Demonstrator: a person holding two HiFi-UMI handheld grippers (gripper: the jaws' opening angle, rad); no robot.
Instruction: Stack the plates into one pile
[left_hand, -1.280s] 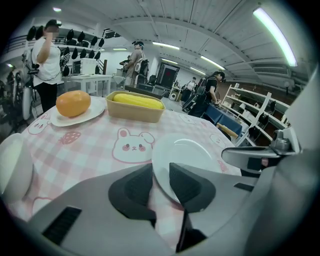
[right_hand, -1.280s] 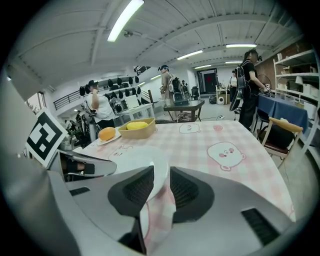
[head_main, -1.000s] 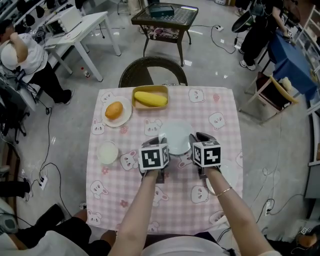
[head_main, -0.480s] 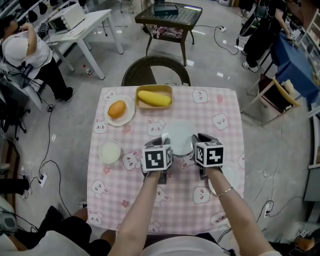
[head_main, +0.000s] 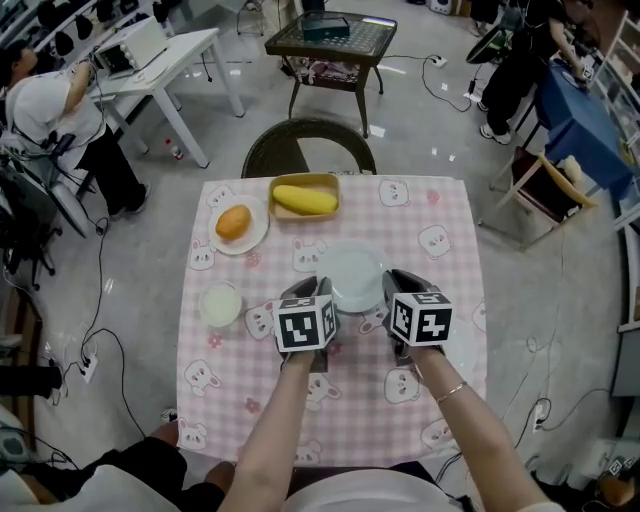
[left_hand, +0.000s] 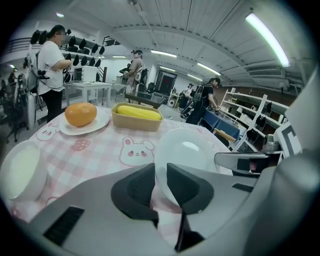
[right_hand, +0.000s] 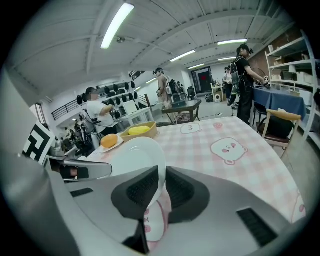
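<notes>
An empty white plate (head_main: 352, 278) sits at the middle of the pink checked table (head_main: 440, 215). My left gripper (head_main: 322, 292) has the plate's left rim between its jaws, which are closing with the pads against the rim. In the left gripper view the plate (left_hand: 186, 154) rises just past my left gripper (left_hand: 161, 181). My right gripper (head_main: 388, 288) is on the plate's right rim, its jaws also closing. In the right gripper view the plate (right_hand: 136, 159) stands tilted, its rim pinched in my right gripper (right_hand: 161, 189).
A plate with an orange (head_main: 233, 222) and a yellow tray (head_main: 303, 196) holding a yellow fruit stand at the table's far left. A small white dish (head_main: 219, 303) lies left of my left gripper. A wicker chair (head_main: 308, 146) stands behind the table. People work at benches around the room.
Both grippers have closed in on the white plate's opposite rims. The right gripper has risen a little with its side of the plate.
</notes>
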